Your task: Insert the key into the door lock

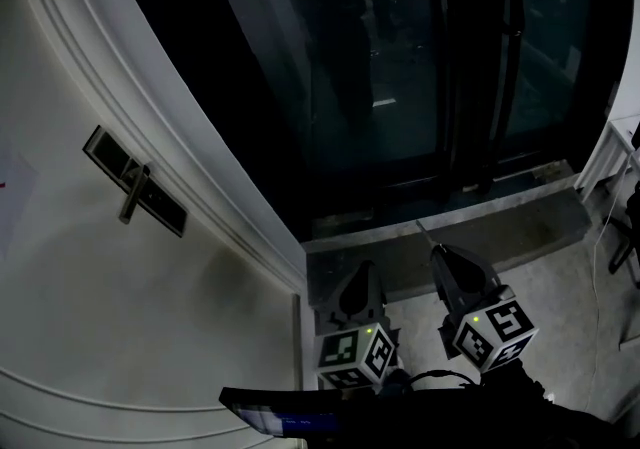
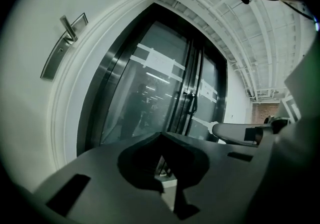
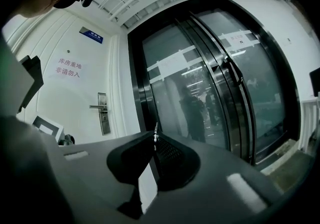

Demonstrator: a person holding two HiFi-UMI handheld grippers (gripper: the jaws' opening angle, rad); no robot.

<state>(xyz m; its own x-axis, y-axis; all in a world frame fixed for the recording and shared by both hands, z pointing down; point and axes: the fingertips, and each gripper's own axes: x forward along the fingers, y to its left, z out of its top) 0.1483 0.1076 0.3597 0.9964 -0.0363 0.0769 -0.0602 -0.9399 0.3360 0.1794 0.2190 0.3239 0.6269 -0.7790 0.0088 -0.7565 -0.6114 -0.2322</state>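
At the lower middle of the head view, the right gripper [image 1: 440,253] has its jaws pressed together on the key [image 3: 156,135]. The key is a thin metal blade that stands out past the jaw tips in line with the jaws. The left gripper [image 1: 364,273] hangs just beside it on the door side. Its jaws are drawn together at the tips with nothing between them.

The door lock [image 1: 135,183] is a narrow plate with a lever handle [image 3: 97,107], set on the white door [image 1: 90,317]. It lies well apart from both grippers, off to their left and further ahead. In the right gripper view the plate stands upright, clearly left of the key's tip. The blade itself points at the dark glass doors [image 1: 400,67], so the key's long axis runs past the lock and not at it. The keyhole cannot be made out on the plate at this range; it probably sits below the handle.

The insertion looks not yet begun. The coming move seems to turn on swinging the right gripper leftward until the blade faces the plate squarely, then closing the gap. The left gripper is the nearer of the two to the door and sits between the key and the lock, so it may need to keep out of the way.
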